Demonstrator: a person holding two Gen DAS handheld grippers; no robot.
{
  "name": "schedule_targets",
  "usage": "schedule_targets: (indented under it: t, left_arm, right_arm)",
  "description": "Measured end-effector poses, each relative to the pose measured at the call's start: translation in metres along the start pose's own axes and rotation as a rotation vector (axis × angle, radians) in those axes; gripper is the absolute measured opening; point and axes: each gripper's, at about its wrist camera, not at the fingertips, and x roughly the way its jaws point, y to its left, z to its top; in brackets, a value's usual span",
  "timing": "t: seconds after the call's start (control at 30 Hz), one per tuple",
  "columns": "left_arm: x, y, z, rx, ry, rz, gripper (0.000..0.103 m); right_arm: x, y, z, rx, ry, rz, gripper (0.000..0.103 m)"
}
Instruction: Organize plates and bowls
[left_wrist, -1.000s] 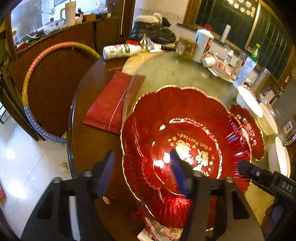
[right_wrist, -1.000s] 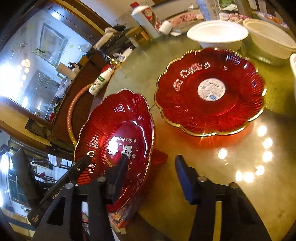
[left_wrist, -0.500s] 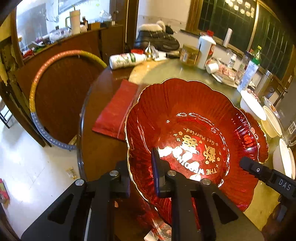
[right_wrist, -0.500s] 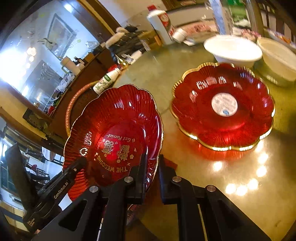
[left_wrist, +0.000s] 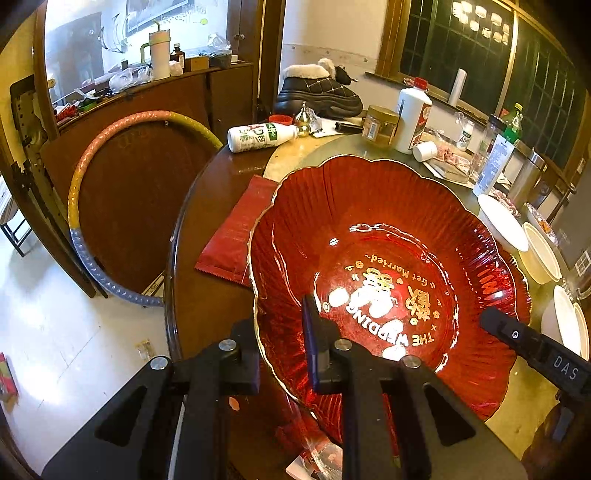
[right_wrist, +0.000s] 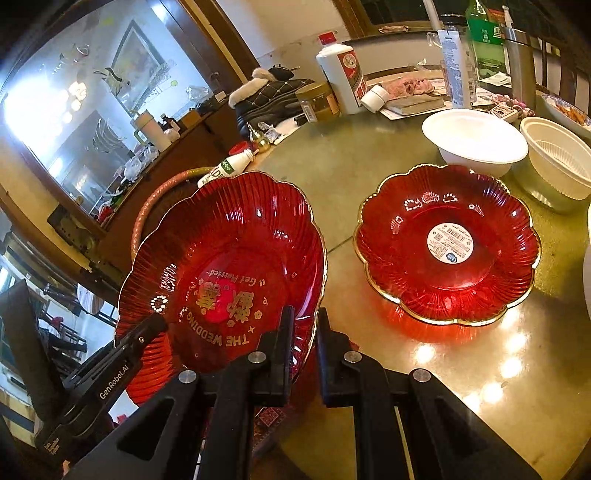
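The red scalloped plate (left_wrist: 369, 258) with a gold rim and the gold lettering "THE WEDDING" and "Get Married" was held tilted above the near edge of the counter (right_wrist: 369, 155), its printed face turned toward both cameras. The left tongs (left_wrist: 282, 332) were clenched on the plate's near-left rim, one finger behind the rim and the other finger (left_wrist: 312, 332) pressed on the inner face. The right tongs (right_wrist: 303, 332) were clenched on the plate's near-right rim, the gold edge passing between the two fingers. In the left wrist view the body of the right tongs showed at the lower right; in the right wrist view the body of the left tongs, marked "GenRobot.AI", showed at the lower left.

A second red scalloped plate (right_wrist: 447, 243) lay flat on the counter to the right of the held plate, apart from it, with a round white label at its centre. Just beyond the second plate stood a white bowl (right_wrist: 474, 142), and to its right a stack of ribbed white bowls (right_wrist: 557, 166).

A red packet (left_wrist: 236, 229) lay on the counter under the held plate's left edge. Farther back, a white bottle with a green label (left_wrist: 258, 136) lay on its side, and a white bottle with a red cap (left_wrist: 412, 118) stood upright beside a gold-lidded jar (left_wrist: 380, 125). A hoop (left_wrist: 85, 177) leaned against a wooden cabinet left of the counter.
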Motion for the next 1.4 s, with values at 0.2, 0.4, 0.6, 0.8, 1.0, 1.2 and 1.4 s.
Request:
schedule_targets:
  t: [0.2,0.4,0.6,0.8,1.0,1.2,1.4]
  left_arm:
    - [0.010,0.003,-0.009,-0.011,0.036,-0.003,0.015]
    - [0.013,0.002,-0.014,-0.010,0.044,-0.002,0.015]
    - [0.015,0.001,-0.015,-0.012,0.050,-0.005,0.015]
    - [0.027,-0.002,-0.016,-0.008,0.075,-0.014,0.016]
    - [0.031,-0.001,-0.015,-0.034,0.093,-0.037,0.023]
    - [0.009,0.018,-0.002,-0.112,0.029,0.023,0.064]
    - [-0.037,0.010,0.025,-0.168,-0.170,0.014,0.082]
  right_arm:
    - [0.009,0.002,-0.006,-0.027,0.025,-0.041,0.010]
    - [0.014,0.001,-0.009,-0.034,0.036,-0.059,0.010]
    - [0.014,-0.001,-0.010,-0.034,0.042,-0.067,0.010]
    - [0.019,-0.007,-0.010,-0.016,0.064,-0.081,0.013]
    - [0.016,-0.011,-0.011,-0.008,0.068,-0.063,0.026]
    - [-0.014,-0.032,-0.008,0.056,-0.030,-0.028,0.071]
    - [-0.048,-0.082,-0.003,0.200,-0.133,-0.018,0.074]
